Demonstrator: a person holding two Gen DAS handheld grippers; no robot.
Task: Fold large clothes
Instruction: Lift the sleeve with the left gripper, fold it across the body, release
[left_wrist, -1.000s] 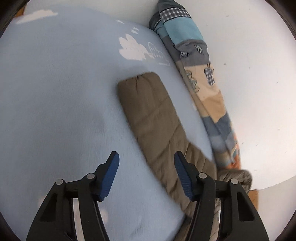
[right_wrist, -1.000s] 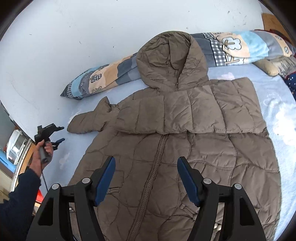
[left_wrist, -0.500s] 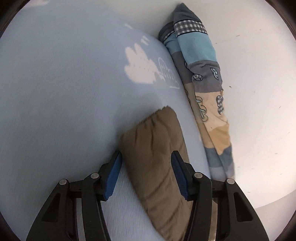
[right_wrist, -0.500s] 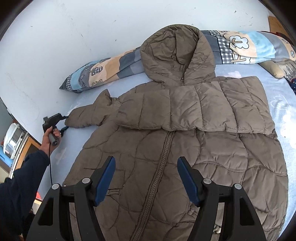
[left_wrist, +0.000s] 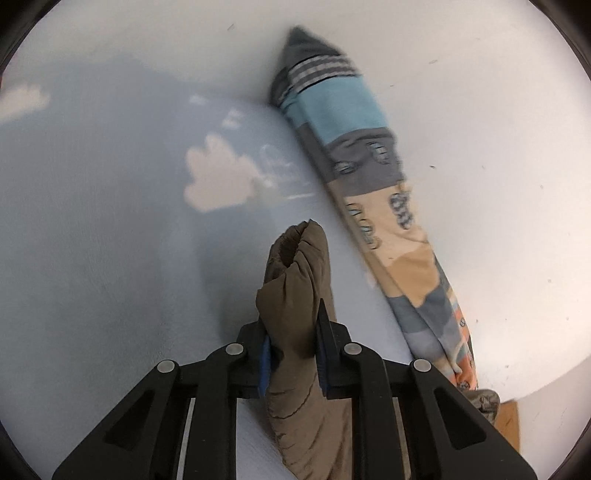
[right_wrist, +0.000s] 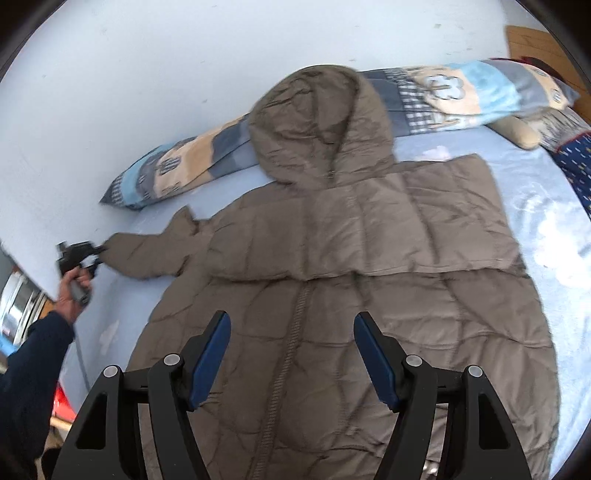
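At far left, the left gripper (left_wrist: 291, 347) is clamped on the cuff of the sleeve (left_wrist: 295, 280). The brown hooded puffer jacket (right_wrist: 351, 280) lies zipper-up across the light-blue bedsheet (right_wrist: 546, 177), hood toward the patchwork pillow (right_wrist: 461, 92). The right gripper (right_wrist: 291, 350) hovers above its front, jaws apart, holding nothing.

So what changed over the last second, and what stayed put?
The left gripper moved up to the sleeve end and shut on it; a second ago its fingers stood open short of the cuff. The sleeve now bunches between the fingers. The right gripper stayed open above the jacket, whose body and hood lie flat as before.
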